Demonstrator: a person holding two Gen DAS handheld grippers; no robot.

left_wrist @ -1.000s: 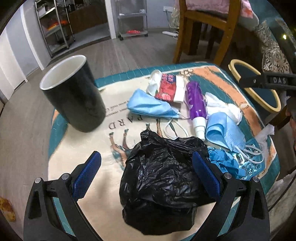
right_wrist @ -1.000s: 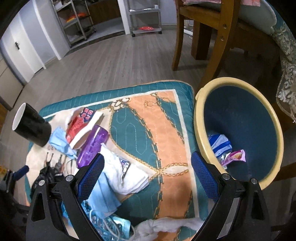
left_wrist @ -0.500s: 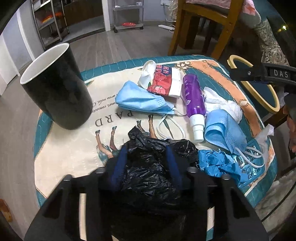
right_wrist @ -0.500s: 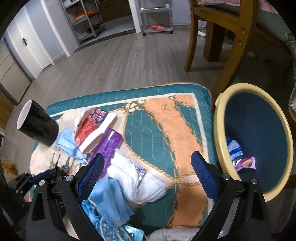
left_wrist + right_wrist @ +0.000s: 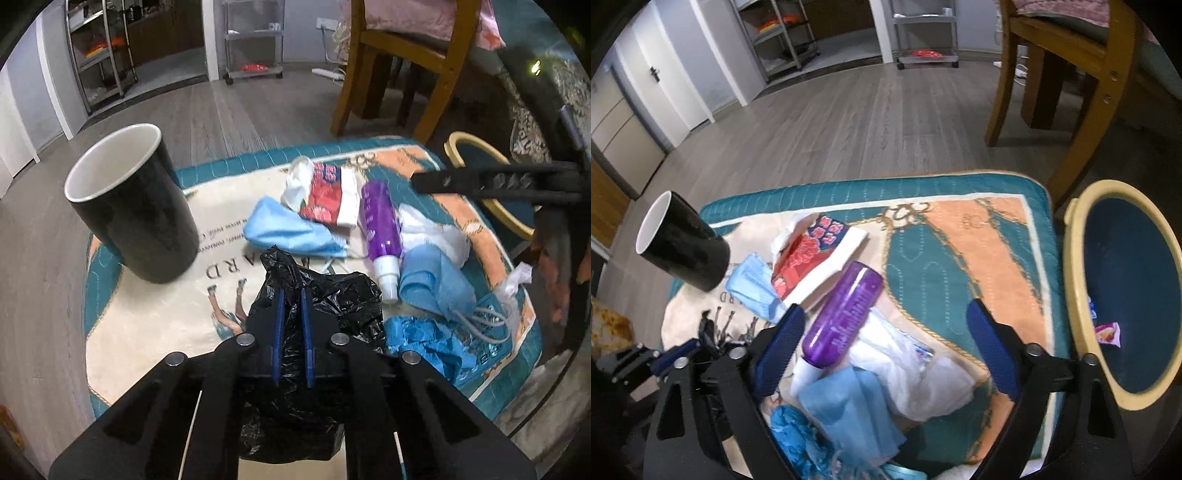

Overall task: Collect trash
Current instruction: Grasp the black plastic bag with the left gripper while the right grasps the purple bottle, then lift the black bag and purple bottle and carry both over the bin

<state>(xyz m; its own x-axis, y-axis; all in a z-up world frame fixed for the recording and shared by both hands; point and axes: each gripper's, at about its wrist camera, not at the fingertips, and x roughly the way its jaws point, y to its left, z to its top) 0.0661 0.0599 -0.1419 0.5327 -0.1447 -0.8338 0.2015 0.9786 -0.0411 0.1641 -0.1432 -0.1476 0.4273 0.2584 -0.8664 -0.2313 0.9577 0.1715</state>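
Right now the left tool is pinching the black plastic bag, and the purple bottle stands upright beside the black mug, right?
Not quite. The left tool does pinch the black plastic bag, but the purple bottle lies on its side among the masks and tissues, apart from the black mug. The left wrist view shows it.

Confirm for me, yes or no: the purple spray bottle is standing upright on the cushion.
No. The purple spray bottle lies on its side on the cushion, white nozzle pointing toward the camera, among the masks and tissues.

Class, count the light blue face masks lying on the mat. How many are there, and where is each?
2. One face mask lies beside the black mug, left of the purple bottle; the other lies right of the bottle's white cap. More may hide under the pile.
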